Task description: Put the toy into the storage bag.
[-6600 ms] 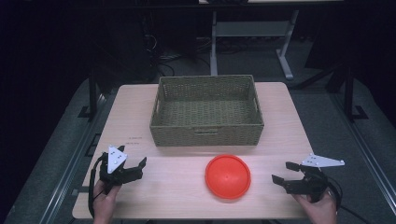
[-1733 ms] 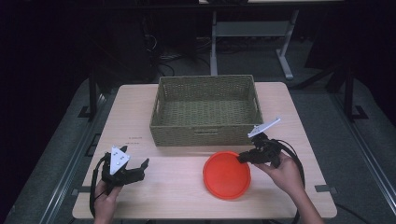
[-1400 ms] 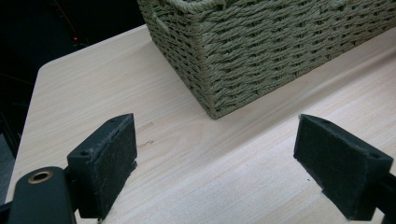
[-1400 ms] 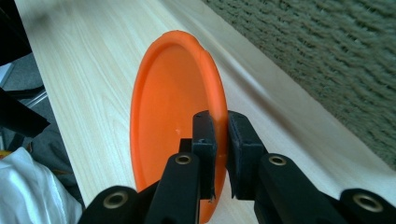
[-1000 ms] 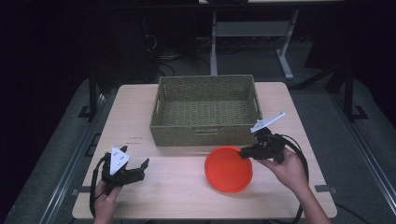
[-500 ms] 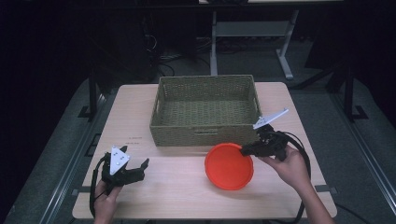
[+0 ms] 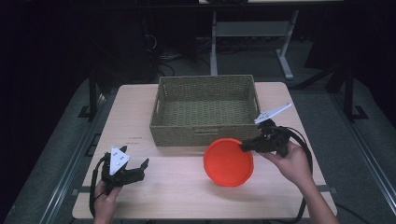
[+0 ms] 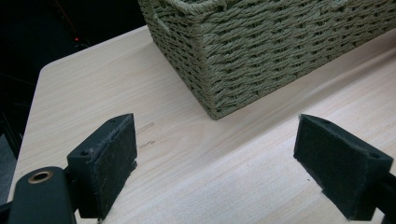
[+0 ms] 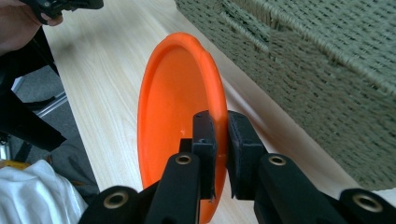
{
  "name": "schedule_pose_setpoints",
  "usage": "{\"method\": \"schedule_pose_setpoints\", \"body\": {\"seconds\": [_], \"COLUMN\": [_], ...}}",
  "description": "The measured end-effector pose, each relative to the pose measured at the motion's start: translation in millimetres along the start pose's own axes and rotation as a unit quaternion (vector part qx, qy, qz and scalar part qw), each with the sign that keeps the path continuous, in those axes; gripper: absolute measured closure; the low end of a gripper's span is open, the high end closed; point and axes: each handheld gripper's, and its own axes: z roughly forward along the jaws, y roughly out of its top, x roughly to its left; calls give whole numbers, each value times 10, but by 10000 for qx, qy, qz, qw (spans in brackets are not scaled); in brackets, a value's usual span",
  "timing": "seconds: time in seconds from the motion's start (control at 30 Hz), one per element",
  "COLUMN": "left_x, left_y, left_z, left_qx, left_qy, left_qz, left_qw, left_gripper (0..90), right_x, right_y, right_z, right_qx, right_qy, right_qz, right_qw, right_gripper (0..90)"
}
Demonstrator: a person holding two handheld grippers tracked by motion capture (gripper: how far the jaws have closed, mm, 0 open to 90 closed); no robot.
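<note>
orange plate [image 7: 228, 162] rim pinched in right tongs [image 7: 244, 146] (tilted).

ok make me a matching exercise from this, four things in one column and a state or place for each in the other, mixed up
Things:
1. plate
2. basket
3. left tongs
4. right tongs

States:
A. open, nothing between the jaws
B. shut on a rim
C. orange, tilted up off the table
D. woven, empty, at the far middle of the table

Pairs: 1-C, 2-D, 3-A, 4-B
</note>
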Motion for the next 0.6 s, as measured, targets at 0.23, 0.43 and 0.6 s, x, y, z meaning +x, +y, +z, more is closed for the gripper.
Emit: {"method": "schedule_pose_setpoints", "body": {"seconds": [0.23, 0.43, 0.6], "left_x": [-3, 1, 10], "left_y": [-1, 0, 0], "left_z": [6, -2, -7], "left_qx": [-44, -30, -16], "left_qy": [7, 8, 3], "left_qz": [-6, -14, 16], "left_qw": [10000, 10000, 10000], "left_gripper": [128, 128, 128], "right_x": [0, 11, 17], "right_y": [81, 195, 239], "right_z": [-74, -182, -225], "right_qx": [-31, -93, -126], "right_qy": [-23, -13, -11], "right_qz": [7, -19, 12], "right_qw": [10000, 10000, 9999], "right_gripper": [823, 823, 824]}}
